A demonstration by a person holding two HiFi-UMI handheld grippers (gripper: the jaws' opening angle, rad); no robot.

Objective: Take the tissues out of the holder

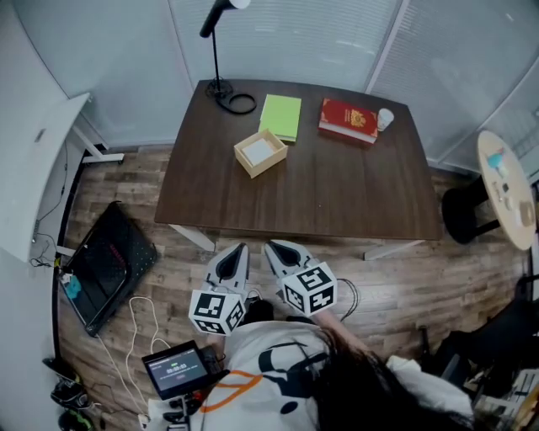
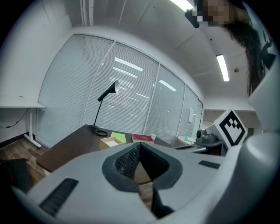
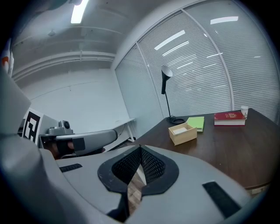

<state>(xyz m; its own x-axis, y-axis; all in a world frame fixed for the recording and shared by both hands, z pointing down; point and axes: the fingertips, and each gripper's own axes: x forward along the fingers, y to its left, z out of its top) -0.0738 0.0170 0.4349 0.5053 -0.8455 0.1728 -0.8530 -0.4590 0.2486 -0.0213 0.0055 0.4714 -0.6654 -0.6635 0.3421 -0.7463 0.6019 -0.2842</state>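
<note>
Here, my left gripper and right gripper are both closed on nothing, short of the table. The holder with tissues sits at 12 o'clock, well apart. Risk: 1 unbraced pull could drag the light holder along.

The head view hangs high above the near edge of the table and looks steeply down on its whole top. Both gripper views sit low, short of that near edge, facing almost level across the table. All three share the tabletop with its wooden box, lamp and red book.
</note>
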